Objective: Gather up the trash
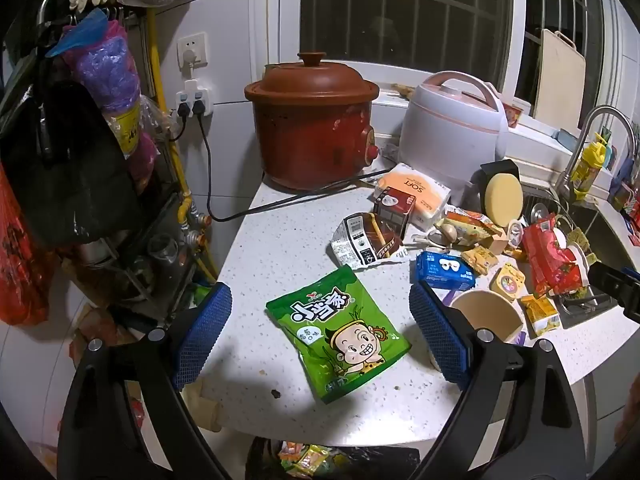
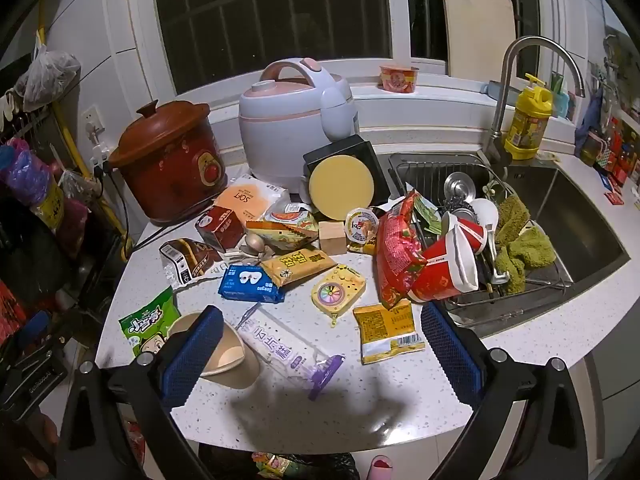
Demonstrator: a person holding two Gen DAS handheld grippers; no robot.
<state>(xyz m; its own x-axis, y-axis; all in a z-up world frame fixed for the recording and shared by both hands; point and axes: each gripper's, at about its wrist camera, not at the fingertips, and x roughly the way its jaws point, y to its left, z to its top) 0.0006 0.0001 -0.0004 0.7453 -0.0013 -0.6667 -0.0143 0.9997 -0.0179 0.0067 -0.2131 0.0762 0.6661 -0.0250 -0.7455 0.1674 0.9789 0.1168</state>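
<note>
A brown clay cooker (image 1: 312, 120) with its lid on stands at the back of the white speckled counter (image 1: 280, 240), its black cord running to a wall socket (image 1: 195, 100). Just beside it sits a pale rice cooker (image 2: 294, 120) with a pink handle. A cutting board (image 2: 478, 24) leans upright against the dark barred window (image 2: 272, 8). By the curved tap (image 2: 520, 64) stands a yellow bottle (image 2: 526, 120), and green cloths (image 2: 520, 240) lie in the wire rack over the sink (image 2: 580, 216)
</note>
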